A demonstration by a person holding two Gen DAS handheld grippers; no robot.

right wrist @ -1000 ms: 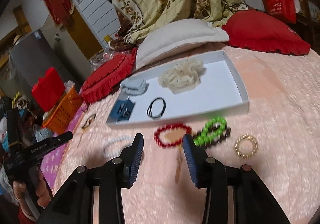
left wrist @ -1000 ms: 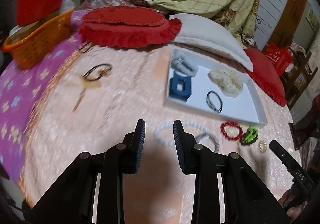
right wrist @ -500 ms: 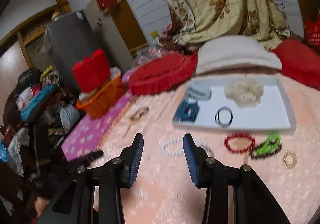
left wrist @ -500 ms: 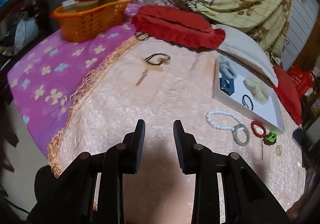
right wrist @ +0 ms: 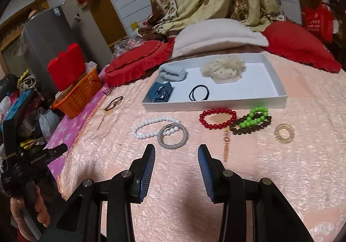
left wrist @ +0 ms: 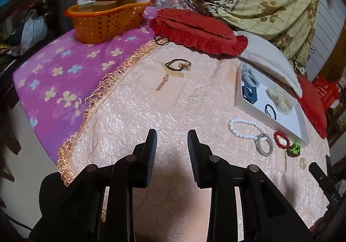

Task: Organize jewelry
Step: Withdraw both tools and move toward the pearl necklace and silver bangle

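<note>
Both the left gripper (left wrist: 172,144) and the right gripper (right wrist: 176,159) have their jaws apart, holding nothing. The white beads (right wrist: 151,127) touch the silver ring (right wrist: 173,136) on the bed, near the white tray (right wrist: 279,101). They may be hooked together, so picking one could drag the other.
</note>
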